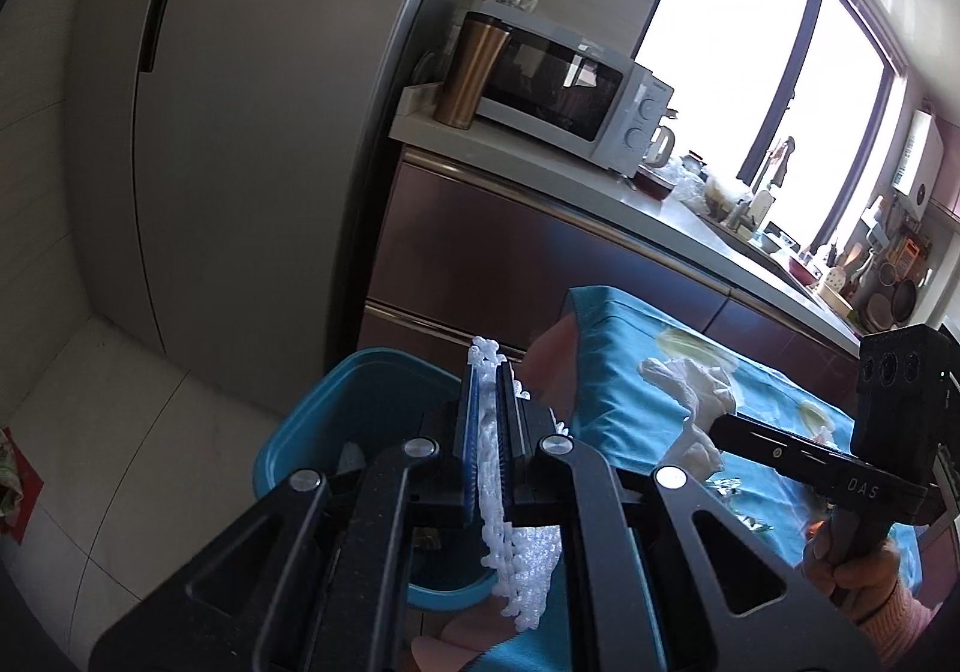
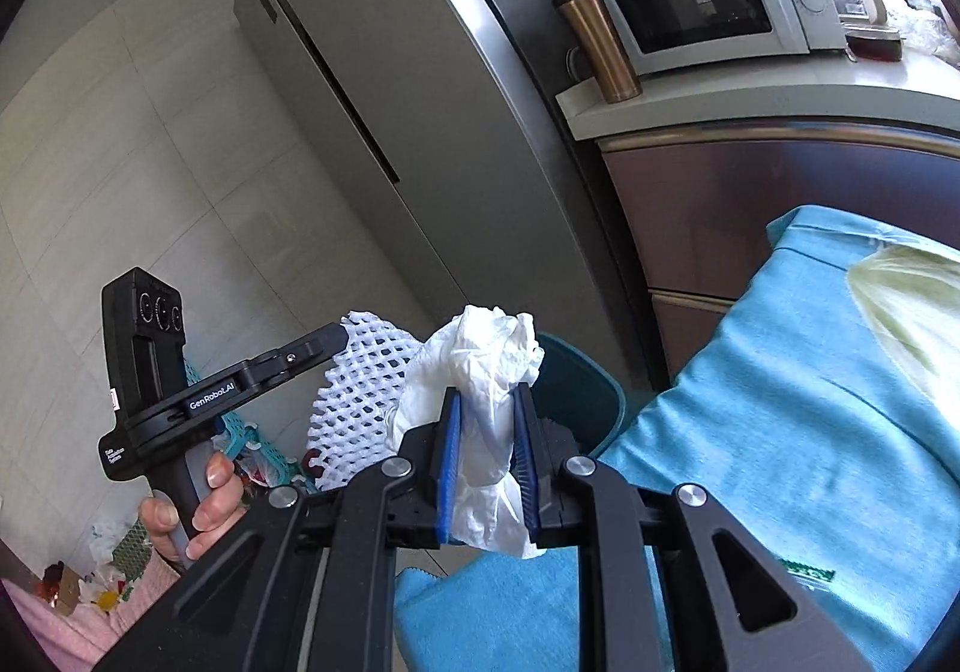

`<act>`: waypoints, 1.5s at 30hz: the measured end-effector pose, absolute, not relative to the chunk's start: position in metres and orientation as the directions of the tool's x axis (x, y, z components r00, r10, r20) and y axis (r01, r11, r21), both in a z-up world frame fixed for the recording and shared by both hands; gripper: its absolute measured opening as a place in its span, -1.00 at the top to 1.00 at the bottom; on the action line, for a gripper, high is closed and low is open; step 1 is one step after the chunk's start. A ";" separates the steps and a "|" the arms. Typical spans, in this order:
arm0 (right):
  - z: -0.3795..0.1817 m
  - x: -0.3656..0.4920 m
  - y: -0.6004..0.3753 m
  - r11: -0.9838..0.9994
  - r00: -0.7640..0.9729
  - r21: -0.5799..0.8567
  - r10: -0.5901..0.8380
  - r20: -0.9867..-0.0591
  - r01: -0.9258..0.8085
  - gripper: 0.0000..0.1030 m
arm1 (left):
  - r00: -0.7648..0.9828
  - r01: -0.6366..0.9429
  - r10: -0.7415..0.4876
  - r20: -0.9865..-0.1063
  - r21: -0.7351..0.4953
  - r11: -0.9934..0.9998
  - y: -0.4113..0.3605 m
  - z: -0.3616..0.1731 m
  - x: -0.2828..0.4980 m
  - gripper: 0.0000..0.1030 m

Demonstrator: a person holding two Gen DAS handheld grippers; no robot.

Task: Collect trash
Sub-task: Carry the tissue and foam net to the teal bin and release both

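My left gripper is shut on a white foam fruit net and holds it over the blue trash bin. The net also shows in the right wrist view, held by the left gripper. My right gripper is shut on a crumpled white tissue, near the bin's rim. In the left wrist view the right gripper shows with the tissue above the table with its blue cloth.
A grey fridge stands behind the bin. A counter carries a microwave and a copper tumbler. Pale scraps and small bits lie on the cloth. A bag of trash sits on the floor.
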State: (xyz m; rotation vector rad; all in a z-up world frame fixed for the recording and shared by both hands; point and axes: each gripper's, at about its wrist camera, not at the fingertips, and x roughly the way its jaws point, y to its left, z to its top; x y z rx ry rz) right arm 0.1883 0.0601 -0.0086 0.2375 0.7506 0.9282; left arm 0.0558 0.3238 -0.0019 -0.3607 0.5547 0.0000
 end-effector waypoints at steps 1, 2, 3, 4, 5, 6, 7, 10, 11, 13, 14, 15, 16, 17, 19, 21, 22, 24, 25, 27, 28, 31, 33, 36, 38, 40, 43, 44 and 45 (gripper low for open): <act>-0.013 0.191 0.067 0.596 0.363 0.491 0.791 -0.492 -0.635 0.68 | 0.848 -0.105 -0.091 -0.522 -0.334 0.937 0.327 -0.006 0.057 0.88; -0.016 0.193 0.074 0.600 0.357 0.491 0.787 -0.503 -0.632 0.68 | 0.845 -0.120 -0.076 -0.530 -0.326 0.938 0.330 -0.010 0.058 0.88; -0.020 0.196 0.082 0.600 0.348 0.492 0.785 -0.512 -0.630 0.68 | 0.840 -0.131 -0.065 -0.538 -0.317 0.939 0.333 -0.014 0.059 0.88; -0.022 0.198 0.088 0.604 0.344 0.492 0.781 -0.521 -0.627 0.68 | 0.835 -0.138 -0.060 -0.547 -0.315 0.939 0.335 -0.018 0.061 0.88; -0.025 0.201 0.094 0.609 0.342 0.490 0.776 -0.530 -0.624 0.68 | 0.831 -0.147 -0.053 -0.554 -0.311 0.939 0.337 -0.022 0.063 0.88; -0.027 0.204 0.099 0.611 0.338 0.491 0.773 -0.536 -0.620 0.68 | 0.828 -0.156 -0.043 -0.559 -0.304 0.940 0.339 -0.025 0.065 0.88; -0.030 0.206 0.104 0.618 0.338 0.490 0.768 -0.545 -0.615 0.68 | 0.824 -0.164 -0.034 -0.565 -0.296 0.941 0.340 -0.028 0.066 0.88; -0.038 0.215 0.119 0.630 0.326 0.497 0.756 -0.568 -0.597 0.68 | 0.817 -0.180 -0.023 -0.576 -0.293 0.939 0.343 -0.035 0.073 0.88; -0.040 0.217 0.123 0.634 0.323 0.498 0.752 -0.574 -0.591 0.68 | 0.815 -0.190 -0.011 -0.579 -0.286 0.939 0.344 -0.038 0.074 0.88; -0.046 0.223 0.131 0.645 0.316 0.498 0.742 -0.591 -0.580 0.68 | 0.810 -0.205 0.001 -0.586 -0.281 0.938 0.346 -0.042 0.078 0.88; -0.048 0.224 0.135 0.649 0.312 0.499 0.737 -0.600 -0.574 0.67 | 0.807 -0.216 0.012 -0.591 -0.275 0.937 0.347 -0.045 0.080 0.88; -0.051 0.226 0.139 0.654 0.306 0.500 0.731 -0.609 -0.568 0.67 | 0.802 -0.225 0.022 -0.597 -0.267 0.937 0.346 -0.047 0.083 0.88; -0.053 0.228 0.141 0.663 0.307 0.496 0.723 -0.619 -0.561 0.67 | 0.798 -0.228 0.023 -0.602 -0.266 0.936 0.347 -0.050 0.085 0.88; -0.056 0.230 0.144 0.669 0.305 0.495 0.716 -0.627 -0.553 0.67 | 0.793 -0.234 0.025 -0.608 -0.266 0.935 0.347 -0.054 0.088 0.88; -0.060 0.234 0.150 0.680 0.297 0.494 0.704 -0.645 -0.542 0.66 | 0.783 -0.243 0.027 -0.622 -0.265 0.933 0.348 -0.060 0.094 0.88; -0.063 0.236 0.154 0.689 0.288 0.492 0.693 -0.660 -0.532 0.60 | 0.770 -0.257 0.034 -0.637 -0.261 0.930 0.349 -0.067 0.098 0.88; -0.065 0.238 0.155 0.694 0.283 0.494 0.688 -0.668 -0.524 0.60 | 0.765 -0.260 0.033 -0.643 -0.261 0.930 0.349 -0.070 0.100 0.88; -0.068 0.240 0.157 0.701 0.276 0.493 0.680 -0.679 -0.515 0.60 | 0.757 -0.267 0.033 -0.653 -0.262 0.927 0.349 -0.077 0.105 0.88; -0.070 0.241 0.158 0.706 0.274 0.492 0.675 -0.685 -0.510 0.60 | 0.754 -0.267 0.030 -0.657 -0.264 0.927 0.349 -0.080 0.107 0.87; -0.072 0.243 0.157 0.707 0.263 0.500 0.675 -0.690 -0.500 0.60 | 0.746 -0.265 0.023 -0.665 -0.265 0.927 0.348 -0.086 0.111 0.86; -0.073 0.245 0.157 0.708 0.262 0.502 0.673 -0.692 -0.497 0.59 | 0.741 -0.265 0.022 -0.671 -0.263 0.928 0.347 -0.089 0.113 0.86; -0.074 0.244 0.156 0.707 0.263 0.504 0.676 -0.688 -0.496 0.57 | 0.721 -0.259 0.003 -0.693 -0.265 0.929 0.346 -0.101 0.120 0.85; -0.074 0.243 0.154 0.705 0.268 0.506 0.679 -0.684 -0.497 0.54 | 0.708 -0.250 -0.016 -0.706 -0.272 0.929 0.345 -0.108 0.124 0.82; -0.075 0.243 0.149 0.698 0.267 0.517 0.689 -0.674 -0.496 0.52 | 0.694 -0.251 -0.028 -0.719 -0.279 0.927 0.343 -0.117 0.127 0.70; -0.072 0.240 0.145 0.691 0.269 0.522 0.697 -0.664 -0.500 0.48 | 0.696 -0.243 -0.038 -0.717 -0.285 0.927 0.339 -0.119 0.127 0.70; -0.065 0.233 0.140 0.684 0.279 0.515 0.703 -0.654 -0.517 0.43 | 0.703 -0.233 -0.039 -0.710 -0.282 0.931 0.334 -0.117 0.124 0.64; -0.052 0.221 0.129 0.663 0.291 0.512 0.723 -0.626 -0.546 0.32 | 0.728 -0.200 -0.035 -0.684 -0.261 0.944 0.321 -0.107 0.115 0.49; -0.046 0.215 0.124 0.658 0.300 0.505 0.728 -0.617 -0.558 0.29 | 0.740 -0.182 -0.039 -0.672 -0.255 0.950 0.315 -0.101 0.111 0.40; -0.041 0.210 0.119 0.651 0.305 0.501 0.734 -0.606 -0.571 0.26 | 0.751 -0.160 -0.050 -0.659 -0.255 0.954 0.309 -0.096 0.107 0.32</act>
